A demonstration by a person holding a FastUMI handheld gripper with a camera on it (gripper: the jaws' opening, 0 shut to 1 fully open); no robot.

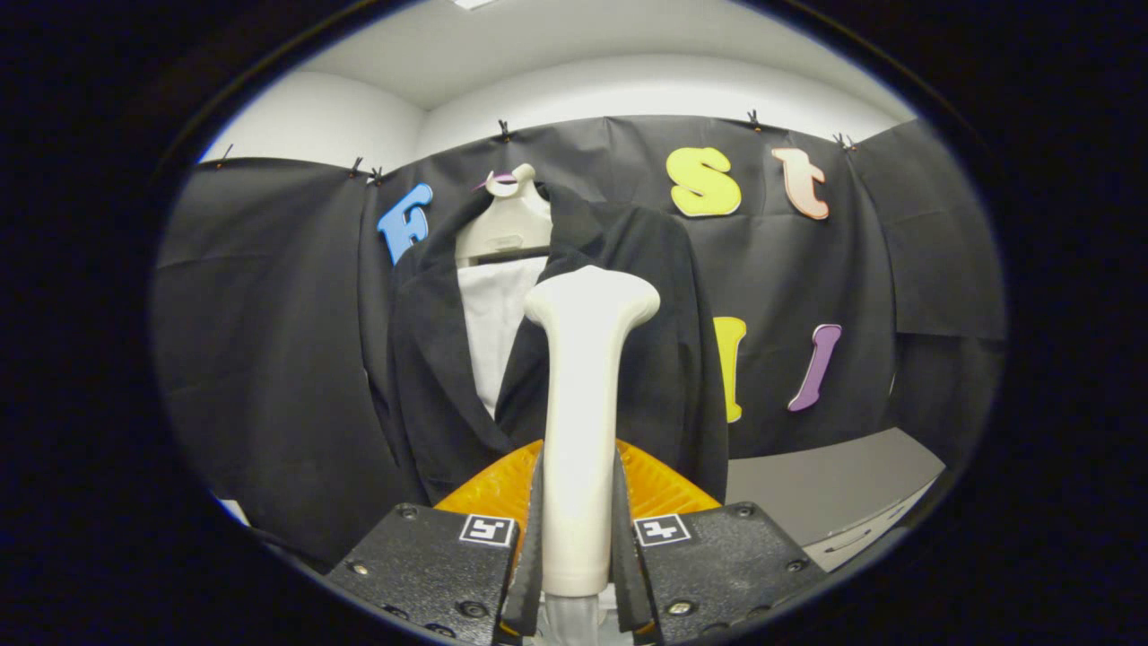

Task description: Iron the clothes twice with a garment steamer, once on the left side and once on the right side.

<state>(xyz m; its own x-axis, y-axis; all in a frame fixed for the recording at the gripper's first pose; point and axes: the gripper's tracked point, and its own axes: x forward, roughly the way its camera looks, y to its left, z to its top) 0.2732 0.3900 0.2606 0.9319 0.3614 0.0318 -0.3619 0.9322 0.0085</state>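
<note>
My gripper [578, 547] is shut on the white garment steamer [583, 404], both fingers pressing its upright handle. The steamer's wide head [592, 301] rises ahead of the fingers, in front of the right half of a black jacket [430, 386]. The jacket hangs open on a white mannequin bust [504, 229], with a white shirt [491, 323] showing between its lapels. The steamer's head looks close to the right lapel; whether it touches the cloth I cannot tell. The steamer hides part of the jacket's right front.
An orange ribbed piece [659, 489] sits just beyond the fingers, under the jacket's hem. A grey tabletop [834, 489] lies to the right, below the black cloth wall. White room walls and ceiling rise above the cloth.
</note>
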